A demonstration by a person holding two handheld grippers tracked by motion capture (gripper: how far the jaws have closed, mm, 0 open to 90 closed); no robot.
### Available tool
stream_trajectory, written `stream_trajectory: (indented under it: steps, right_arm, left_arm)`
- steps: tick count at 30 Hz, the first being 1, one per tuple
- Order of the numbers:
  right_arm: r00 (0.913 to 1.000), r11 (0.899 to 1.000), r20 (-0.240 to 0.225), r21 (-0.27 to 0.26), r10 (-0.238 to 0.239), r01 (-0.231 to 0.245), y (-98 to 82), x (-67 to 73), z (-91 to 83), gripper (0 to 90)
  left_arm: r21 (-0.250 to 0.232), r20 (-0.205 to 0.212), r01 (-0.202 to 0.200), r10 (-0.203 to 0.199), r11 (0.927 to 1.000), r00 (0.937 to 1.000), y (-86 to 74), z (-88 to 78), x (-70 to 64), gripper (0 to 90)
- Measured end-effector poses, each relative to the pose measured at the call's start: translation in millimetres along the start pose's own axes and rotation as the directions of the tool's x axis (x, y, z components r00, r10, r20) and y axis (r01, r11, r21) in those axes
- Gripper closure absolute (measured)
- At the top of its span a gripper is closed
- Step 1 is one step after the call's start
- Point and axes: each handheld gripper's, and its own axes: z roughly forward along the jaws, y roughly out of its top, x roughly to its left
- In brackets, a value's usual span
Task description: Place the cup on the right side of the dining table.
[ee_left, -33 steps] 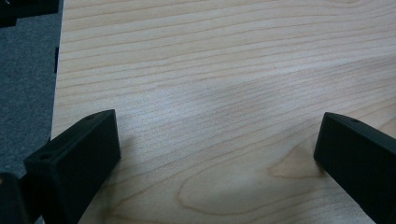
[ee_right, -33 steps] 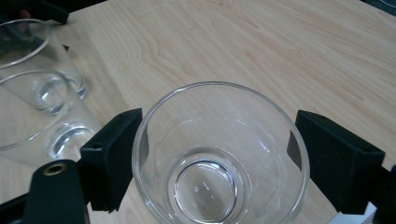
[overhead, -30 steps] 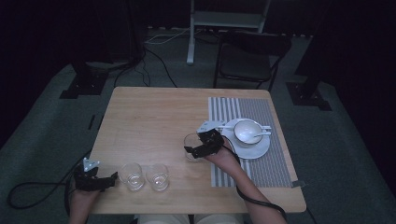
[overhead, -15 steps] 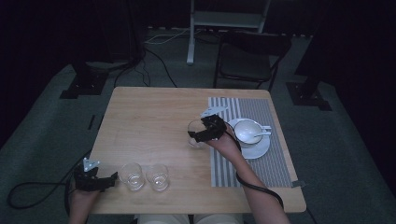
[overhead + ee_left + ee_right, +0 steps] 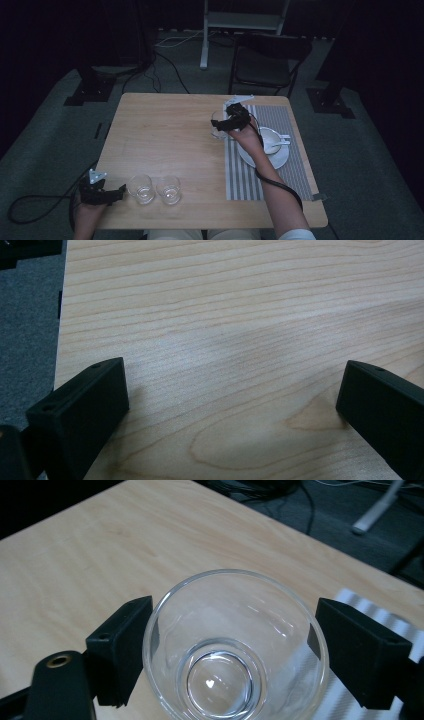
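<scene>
The right tool [image 5: 220, 125] is gripping a clear glass [image 5: 218, 126], its two black jaws pressing against opposite sides of the rim, as the right gripper view is showing with the glass [image 5: 235, 645] sitting between them, empty and upright. In the high view this glass is sitting toward the 1 o'clock part of the wooden surface [image 5: 165, 135], just at the 9 o'clock edge of a striped placemat [image 5: 260, 175]; whether it is resting on the wood or being held just above it cannot be told. On the placemat, at 3 o'clock from the held glass, a white plate [image 5: 277, 157] is carrying a white cup [image 5: 267, 137] with a spoon [image 5: 275, 146] lying across it.

The left tool [image 5: 117, 192] is lying at the 7 o'clock corner of the surface with its jaws spread wide. In the left gripper view the left tool [image 5: 232, 405] is showing bare wood between its jaws. Just at 3 o'clock from it, two more glasses are standing side by side near the 6 o'clock edge: the nearer glass [image 5: 140, 188] just beside the jaws, the second glass [image 5: 169, 189] just beyond it.

A dark folding chair [image 5: 267, 62] is standing beyond the 12 o'clock edge.
</scene>
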Motion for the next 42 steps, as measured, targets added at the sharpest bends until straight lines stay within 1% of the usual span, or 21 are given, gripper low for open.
stream_trajectory:
  steps: [2,3,8,13,15,19,22,23,24,25,26,27,28,32,33,35,36,37,39,40,42]
  right_arm:
    - [0.9999,1.000,0.014,0.002,0.004,-0.004,1.3,-3.6,0.6,17.7]
    - [0.9991,1.000,0.038,0.006,0.021,-0.021,3.4,-12.7,2.1,17.7]
    - [0.9931,0.998,0.096,0.008,0.069,-0.070,5.1,-33.6,2.8,17.7]
    - [0.9784,0.993,0.171,0.007,0.117,-0.120,2.5,-55.3,2.2,17.7]
    - [0.9702,0.990,0.201,0.009,0.135,-0.139,0.7,-64.4,2.3,17.7]
    - [0.9499,0.987,0.272,0.012,0.153,-0.163,-1.9,-81.8,1.3,17.7]
    - [0.9346,0.979,0.301,0.013,0.190,-0.203,-4.1,-96.2,1.8,17.7]
    - [0.9273,0.976,0.317,0.018,0.199,-0.216,-5.2,-101.8,3.0,17.7]
    - [0.9273,0.976,0.317,0.018,0.199,-0.216,-5.2,-101.8,3.0,17.7]
    - [0.9223,0.974,0.328,0.023,0.205,-0.224,-5.9,-104.9,4.0,17.7]
    - [0.9024,0.965,0.362,0.025,0.233,-0.259,-9.0,-114.3,6.4,17.7]
    - [0.9024,0.965,0.362,0.025,0.233,-0.259,-9.0,-114.3,6.4,17.7]
    - [0.8841,0.955,0.383,0.019,0.267,-0.297,-13.7,-122.5,9.1,17.6]
    - [0.8622,0.940,0.408,0.025,0.301,-0.340,-21.0,-133.0,14.6,17.7]
    - [0.8622,0.940,0.408,0.025,0.301,-0.340,-21.0,-133.0,14.6,17.7]
    - [0.8471,0.931,0.425,0.030,0.319,-0.365,-24.4,-139.5,17.9,17.7]
    - [0.8471,0.931,0.425,0.030,0.319,-0.365,-24.4,-139.5,17.9,17.7]
    - [0.8411,0.927,0.432,0.029,0.326,-0.374,-25.6,-141.6,18.8,17.7]
    - [0.8411,0.927,0.432,0.029,0.326,-0.374,-25.6,-141.6,18.8,17.7]
    - [0.8244,0.920,0.462,0.045,0.327,-0.390,-29.3,-146.9,23.4,17.6]
    - [0.8181,0.920,0.480,0.056,0.316,-0.389,-30.9,-147.5,27.1,17.6]
  left_arm:
    - [0.000,0.001,0.000,0.000,1.0000,1.0000,0.0,0.0,0.0,0.7]
    - [0.000,0.001,-0.002,0.002,1.0000,1.0000,-0.1,-0.1,0.1,0.8]
    - [0.000,0.001,-0.001,0.001,1.0000,1.0000,-0.1,-0.1,0.1,0.8]
    - [0.000,0.002,-0.002,0.002,1.0000,1.0000,-0.2,-0.2,0.0,0.8]
    - [0.000,0.001,-0.002,0.002,1.0000,1.0000,-0.4,-0.3,-0.1,0.8]
    - [0.004,0.001,-0.005,0.005,1.0000,1.0000,-1.0,-1.2,-0.6,0.8]
    - [0.002,0.002,-0.004,0.004,1.0000,1.0000,-1.4,-1.4,-0.9,0.8]
    - [0.001,0.002,-0.004,0.004,1.0000,1.0000,-1.6,-1.5,-0.9,0.8]
    - [0.001,0.002,-0.004,0.004,1.0000,1.0000,-1.6,-1.5,-0.9,0.8]
    - [0.001,0.002,-0.004,0.004,1.0000,1.0000,-1.6,-1.5,-0.9,0.8]
    - [0.002,0.001,-0.002,0.002,1.0000,1.0000,-1.8,-1.8,-1.0,0.8]
    - [0.002,0.001,-0.002,0.002,1.0000,1.0000,-1.8,-1.8,-1.0,0.8]
    - [0.001,0.001,-0.002,0.002,1.0000,1.0000,-2.0,-1.9,-1.0,0.7]
    - [0.001,0.000,0.000,0.000,1.0000,1.0000,-2.2,-2.1,-0.9,0.7]
    - [0.001,0.000,0.000,0.000,1.0000,1.0000,-2.2,-2.1,-0.9,0.8]
    - [0.001,0.000,0.001,-0.001,1.0000,1.0000,-2.2,-2.1,-0.9,0.8]
    - [0.001,0.000,0.001,-0.001,1.0000,1.0000,-2.2,-2.1,-0.9,0.7]
    - [0.001,0.000,0.001,-0.001,1.0000,1.0000,-2.2,-2.1,-0.9,0.7]
    - [0.003,-0.003,0.002,-0.002,1.0000,1.0000,-2.4,-2.5,-0.9,0.7]
    - [0.003,-0.004,0.002,-0.002,1.0000,1.0000,-2.5,-2.5,-1.0,0.8]
    - [0.003,-0.004,0.003,-0.003,1.0000,1.0000,-2.5,-2.5,-1.0,0.8]
